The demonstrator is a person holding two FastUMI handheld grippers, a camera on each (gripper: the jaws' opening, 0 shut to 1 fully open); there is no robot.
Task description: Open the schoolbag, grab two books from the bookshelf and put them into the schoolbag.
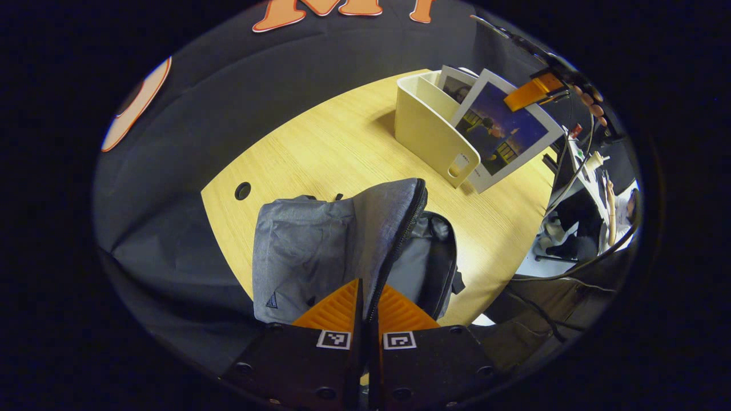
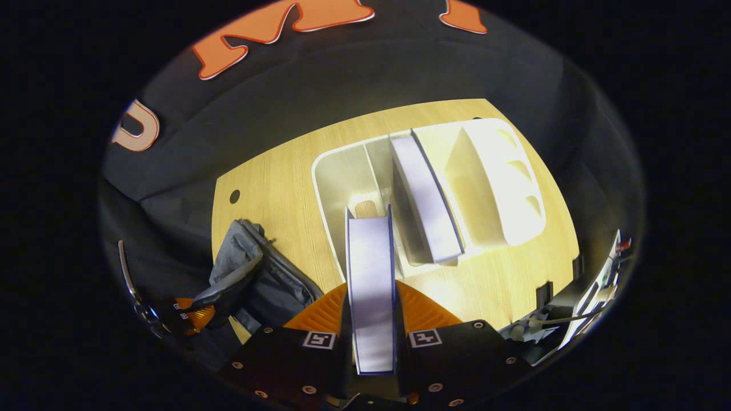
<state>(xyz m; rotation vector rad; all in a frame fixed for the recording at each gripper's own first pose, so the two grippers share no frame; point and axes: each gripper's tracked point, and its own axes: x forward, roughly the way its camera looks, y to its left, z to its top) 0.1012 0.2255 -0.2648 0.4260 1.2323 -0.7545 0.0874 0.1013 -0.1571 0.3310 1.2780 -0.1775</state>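
Wooden desk [image 1: 342,142]: left gripper [image 1: 365,311] fingers pinch the schoolbag [image 1: 320,240] flap open; right gripper [image 2: 371,319] fingers clamp a book [image 2: 370,268]. Lift it clear of the bookshelf [image 2: 337,177], then lower spine-first.

No readable text or labels.

Grey schoolbag [image 1: 308,245] unzipped on table; one book [image 2: 371,274] lifted, another [image 2: 425,200] shelved
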